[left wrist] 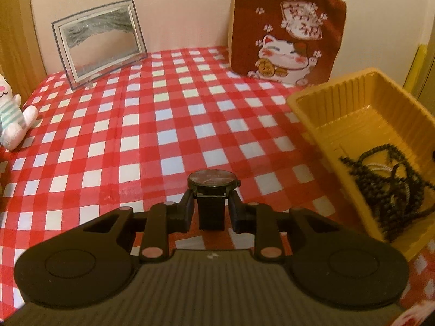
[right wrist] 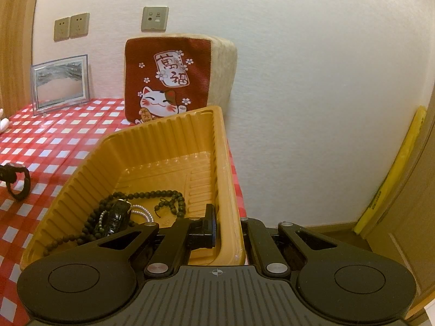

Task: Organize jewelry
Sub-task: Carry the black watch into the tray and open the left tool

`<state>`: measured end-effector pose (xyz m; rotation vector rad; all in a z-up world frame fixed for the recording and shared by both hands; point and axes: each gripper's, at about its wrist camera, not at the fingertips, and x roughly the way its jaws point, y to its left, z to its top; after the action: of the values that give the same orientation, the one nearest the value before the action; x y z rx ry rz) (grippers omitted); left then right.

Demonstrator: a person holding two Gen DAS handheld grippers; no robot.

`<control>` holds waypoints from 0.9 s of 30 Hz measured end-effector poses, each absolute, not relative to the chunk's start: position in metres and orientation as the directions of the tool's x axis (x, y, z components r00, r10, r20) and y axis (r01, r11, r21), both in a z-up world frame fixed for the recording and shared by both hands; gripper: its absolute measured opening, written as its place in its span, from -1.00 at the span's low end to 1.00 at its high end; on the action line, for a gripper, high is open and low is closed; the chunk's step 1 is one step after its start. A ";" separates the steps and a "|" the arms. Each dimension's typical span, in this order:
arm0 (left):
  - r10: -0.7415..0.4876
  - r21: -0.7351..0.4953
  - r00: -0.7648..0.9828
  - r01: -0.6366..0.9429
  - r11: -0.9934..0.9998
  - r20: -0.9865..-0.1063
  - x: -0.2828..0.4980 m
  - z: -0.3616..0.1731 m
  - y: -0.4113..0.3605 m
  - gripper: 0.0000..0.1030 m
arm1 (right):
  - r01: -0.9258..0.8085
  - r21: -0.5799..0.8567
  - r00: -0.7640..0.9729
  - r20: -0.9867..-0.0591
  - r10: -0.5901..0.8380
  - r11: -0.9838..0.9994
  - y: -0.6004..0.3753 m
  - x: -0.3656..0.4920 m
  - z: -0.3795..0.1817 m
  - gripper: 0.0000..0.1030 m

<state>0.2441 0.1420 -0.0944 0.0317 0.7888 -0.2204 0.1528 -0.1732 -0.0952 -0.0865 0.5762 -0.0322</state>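
The left claw (left wrist: 210, 209) grips a black watch (left wrist: 213, 183) by its strap, holding it off the checkered surface (left wrist: 163, 125), dial facing up. The right claw (right wrist: 227, 229) is clenched on the near wall of the yellow tray (right wrist: 163, 141), one finger inside and one outside. Dark bead strings (right wrist: 152, 198) and a pale bracelet (right wrist: 144, 212) lie in the tray, right of the watch. A cat cushion (left wrist: 288, 32) leans on the wall behind.

Cream wall (right wrist: 299, 81), red-checked tablecloth (left wrist: 136, 135)
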 end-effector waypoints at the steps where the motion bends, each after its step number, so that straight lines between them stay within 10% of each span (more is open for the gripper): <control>1: -0.190 -0.059 0.686 0.210 0.976 -0.702 0.242 -0.091 0.141 -0.54 | 0.006 -0.090 0.838 -0.542 -0.054 0.996 -0.173 0.153 -0.095 -0.93; 27: -0.576 -0.307 0.574 0.500 0.810 -0.582 0.215 -0.041 -0.004 -0.54 | -0.028 -0.087 0.844 -0.536 -0.023 0.996 -0.171 0.152 -0.096 -0.94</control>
<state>0.2147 -0.0041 -0.0407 -0.1132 0.7226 -0.6318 0.1525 -0.1715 -0.0957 -0.0927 0.5664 0.0026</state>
